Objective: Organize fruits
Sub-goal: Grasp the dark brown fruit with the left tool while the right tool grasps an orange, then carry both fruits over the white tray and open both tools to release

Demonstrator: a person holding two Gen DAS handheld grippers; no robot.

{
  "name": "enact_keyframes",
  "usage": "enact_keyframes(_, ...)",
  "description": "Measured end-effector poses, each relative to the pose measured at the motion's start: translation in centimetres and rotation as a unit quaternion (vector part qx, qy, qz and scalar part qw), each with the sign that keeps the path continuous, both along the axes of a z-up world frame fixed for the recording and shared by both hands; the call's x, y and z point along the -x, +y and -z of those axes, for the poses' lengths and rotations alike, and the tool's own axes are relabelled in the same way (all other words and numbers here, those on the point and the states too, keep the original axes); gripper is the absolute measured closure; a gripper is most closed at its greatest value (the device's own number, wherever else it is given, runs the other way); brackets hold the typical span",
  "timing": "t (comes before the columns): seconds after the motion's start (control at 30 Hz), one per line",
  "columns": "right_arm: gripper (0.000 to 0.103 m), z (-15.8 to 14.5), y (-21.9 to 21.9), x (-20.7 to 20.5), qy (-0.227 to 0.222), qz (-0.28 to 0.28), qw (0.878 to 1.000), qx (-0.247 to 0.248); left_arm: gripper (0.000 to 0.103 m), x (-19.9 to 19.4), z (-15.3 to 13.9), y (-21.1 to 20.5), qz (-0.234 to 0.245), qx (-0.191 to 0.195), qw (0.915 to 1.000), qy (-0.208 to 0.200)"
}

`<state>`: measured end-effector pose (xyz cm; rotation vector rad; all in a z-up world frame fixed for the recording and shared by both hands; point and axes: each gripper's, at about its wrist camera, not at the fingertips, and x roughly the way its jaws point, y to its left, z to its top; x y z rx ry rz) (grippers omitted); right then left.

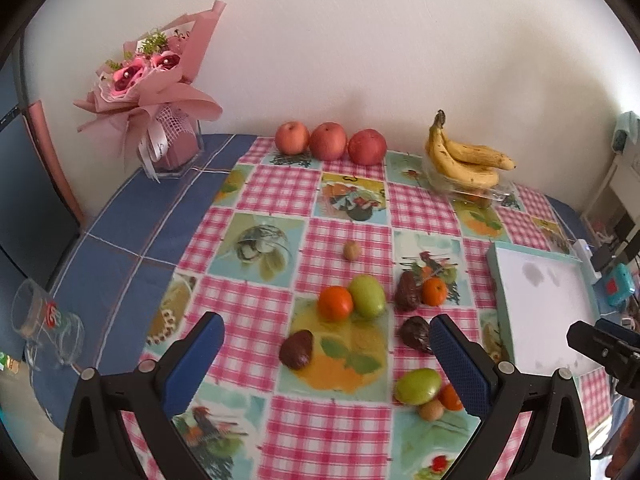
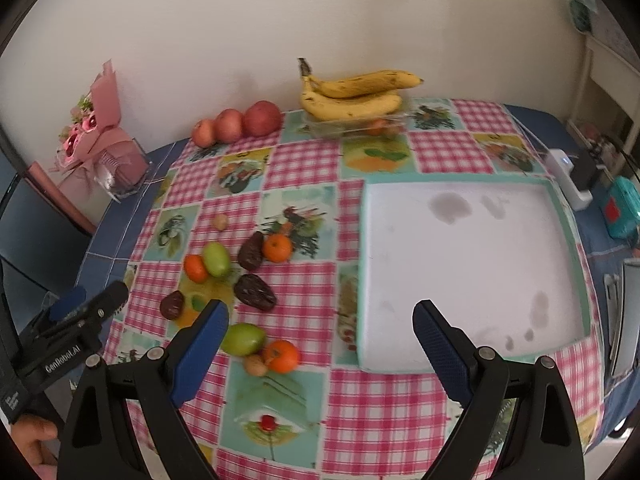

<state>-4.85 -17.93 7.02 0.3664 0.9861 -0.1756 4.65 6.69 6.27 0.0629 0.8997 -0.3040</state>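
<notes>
Two handheld grippers with blue-padded fingers, the left gripper and the right gripper, are shown above a round table laid with a pink-checked, fruit-printed cloth; both pairs of jaws are spread wide and nothing is held. No fruit is seen in the shallow white tray with a teal rim, so the task is judged to be at its outset, with the first pick not yet made. Loose fruit on the cloth is counted as follows: three small orange tangerines, e.g.; two green oval fruits, e.g.; three dark brown wrinkled fruits, e.g.; two small tan round fruits, e.g.. Three red apples are lined along the wall, and one bunch of spotted yellow bananas rests on a clear plastic container. For the next move, a lowering of one gripper over a single fruit is called for, probably the green one nearest the right gripper; because it touches its neighbours, care with finger placement is advised.
</notes>
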Motion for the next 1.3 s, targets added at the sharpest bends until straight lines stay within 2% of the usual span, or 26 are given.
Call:
enact_keyframes(0.17,0.011,0.5,1.4,-1.9,0.016,-0.02,1.0,-0.018,0.0,-2.7,1.4,1.4,-0.002,0.0,0.9973,0.073)
enact_keyframes(0.23,0.019,1.2,2.0,-2.5,0.027,-0.028,0.999,-0.024,0.0,-3.3,2.2,1.5,-0.001,-0.009,0.9958,0.092)
enact_keyframes(0.3,0.027,2.0,2.5,-3.0,0.039,-0.032,0.998,-0.029,0.0,-3.8,3.1,1.4,-0.001,-0.038,0.9942,0.101)
enact_keyframes(0.43,0.031,4.8,3.7,-3.8,0.076,-0.044,0.995,-0.039,0.002,-4.9,5.0,1.3,-0.001,-0.045,0.9904,0.131)
enact_keyframes(0.5,0.041,6.3,4.0,-4.1,0.094,-0.046,0.993,-0.048,0.011,-5.4,6.3,1.2,-0.002,-0.045,0.9873,0.152)
enact_keyframes(0.63,0.046,9.5,4.5,-4.6,0.127,-0.046,0.989,-0.068,0.019,-6.0,9.1,1.1,-0.001,-0.04,0.9805,0.193)
enact_keyframes(0.73,0.051,11.2,4.6,-4.6,0.145,-0.045,0.985,-0.075,0.029,-6.3,10.5,0.9,0.0,-0.036,0.9761,0.215)
enact_keyframes(0.83,0.055,12.0,4.6,-4.7,0.156,-0.045,0.983,-0.08,0.039,-6.6,11.6,0.7,-0.002,-0.034,0.9736,0.226)
enact_keyframes(0.97,0.058,12.6,4.7,-4.6,0.163,-0.044,0.982,-0.082,0.062,-6.8,12.8,0.8,-0.004,-0.026,0.97,0.242)
enact_keyframes(1.0,0.059,12.8,4.7,-4.6,0.163,-0.044,0.982,-0.083,0.065,-6.9,12.9,0.8,-0.003,-0.026,0.9697,0.243)
enact_keyframes(1.17,0.066,13.5,4.6,-4.6,0.162,-0.04,0.981,-0.093,0.066,-6.9,13.0,0.7,-0.003,-0.022,0.971,0.238)
enact_keyframes(1.3,0.066,13.4,4.6,-4.5,0.157,-0.042,0.982,-0.094,0.066,-7.1,12.5,1.2,-0.009,-0.015,0.9721,0.234)
